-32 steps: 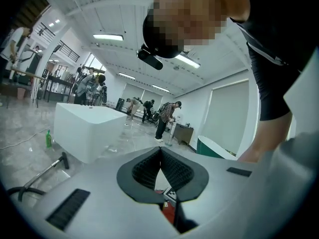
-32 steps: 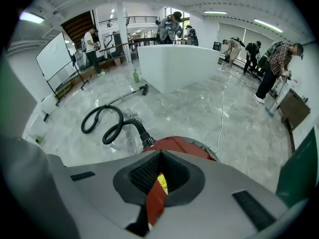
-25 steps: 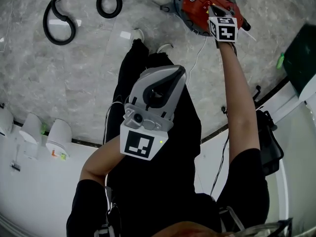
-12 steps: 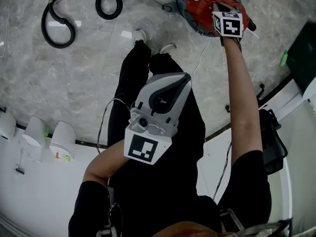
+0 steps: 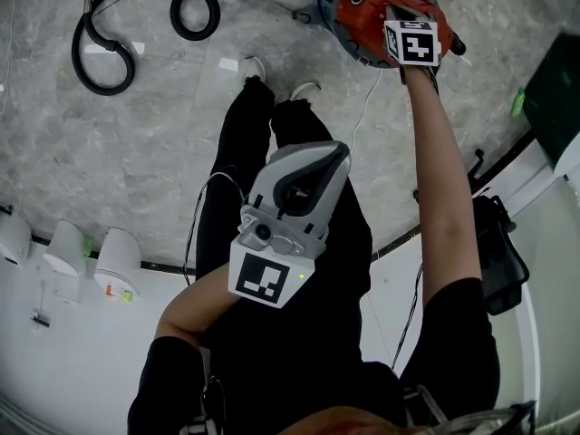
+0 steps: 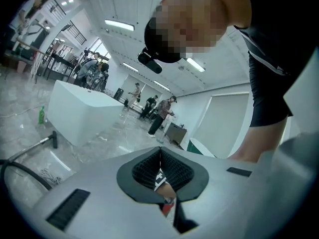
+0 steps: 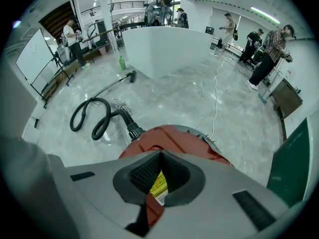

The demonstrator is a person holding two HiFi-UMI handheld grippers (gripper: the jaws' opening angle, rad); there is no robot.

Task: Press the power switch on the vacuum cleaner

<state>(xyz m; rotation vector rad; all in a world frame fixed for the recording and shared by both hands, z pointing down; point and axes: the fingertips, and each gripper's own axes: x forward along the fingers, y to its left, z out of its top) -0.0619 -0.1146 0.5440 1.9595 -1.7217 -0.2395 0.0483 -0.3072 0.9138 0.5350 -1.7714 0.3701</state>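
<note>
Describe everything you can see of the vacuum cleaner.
The vacuum cleaner is a round canister with a red plastic top, dark rim and yellow label, standing on the grey stone floor. A black ribbed hose leaves its side and loops away. The right gripper, shut, is over its top; contact unclear.

Glossy red plastic vacuum cleaner point(image 5: 361, 12), ribbed black hose point(image 5: 79, 54), on a polished marble-look floor point(image 5: 136, 152).

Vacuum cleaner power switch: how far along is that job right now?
Done: the right gripper, jaws shut, is down at the red vacuum cleaner. In hand: its tips point at the top by a yellow label; the switch itself and any contact cannot be made out. Left: confirming the press and lifting away. The left gripper, also shut, is idle at the person's body.
</note>
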